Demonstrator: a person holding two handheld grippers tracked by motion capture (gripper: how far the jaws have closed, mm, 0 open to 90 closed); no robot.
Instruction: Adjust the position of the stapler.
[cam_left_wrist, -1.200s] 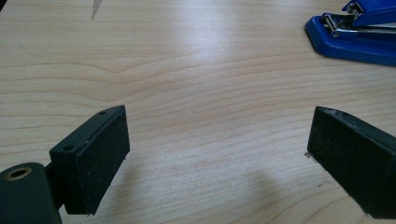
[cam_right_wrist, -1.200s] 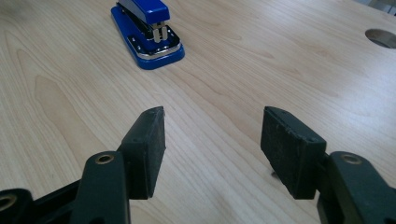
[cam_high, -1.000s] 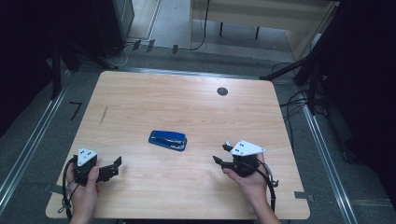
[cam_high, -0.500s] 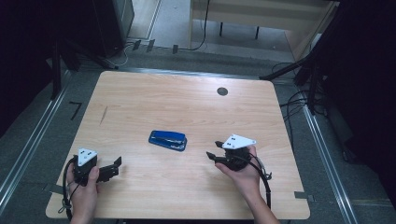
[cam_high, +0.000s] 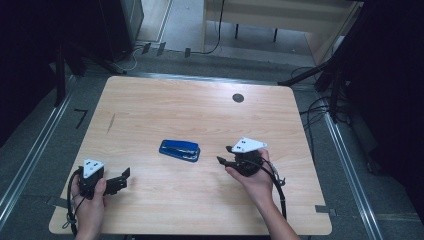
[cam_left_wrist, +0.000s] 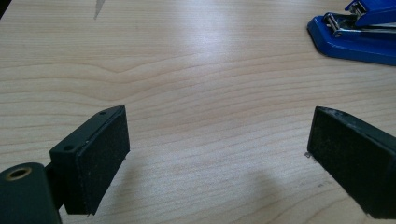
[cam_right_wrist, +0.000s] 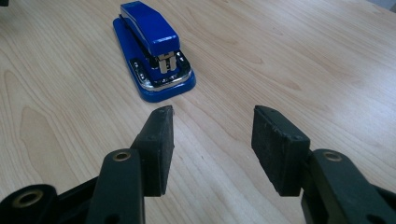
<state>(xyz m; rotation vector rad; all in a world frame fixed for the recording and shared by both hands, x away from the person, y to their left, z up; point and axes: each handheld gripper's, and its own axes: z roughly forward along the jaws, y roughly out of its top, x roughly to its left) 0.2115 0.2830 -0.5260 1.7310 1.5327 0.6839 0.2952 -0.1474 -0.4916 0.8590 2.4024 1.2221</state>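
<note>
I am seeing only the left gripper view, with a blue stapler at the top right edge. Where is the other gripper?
Observer: In the high view the right gripper is right of the stapler, pointing at it, apart from it.
Operator: Is something between its pads?
Observer: No, only bare table; its jaws have just been closing.
Operator: Which stapler end faces it?
Observer: The metal front end.

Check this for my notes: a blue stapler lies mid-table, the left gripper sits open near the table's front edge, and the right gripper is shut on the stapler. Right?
Not quite. The right gripper is not shut on the blue stapler: the right gripper view shows bare table between its jaws, the stapler lying ahead of them. The rest holds, with the left gripper open.
</note>
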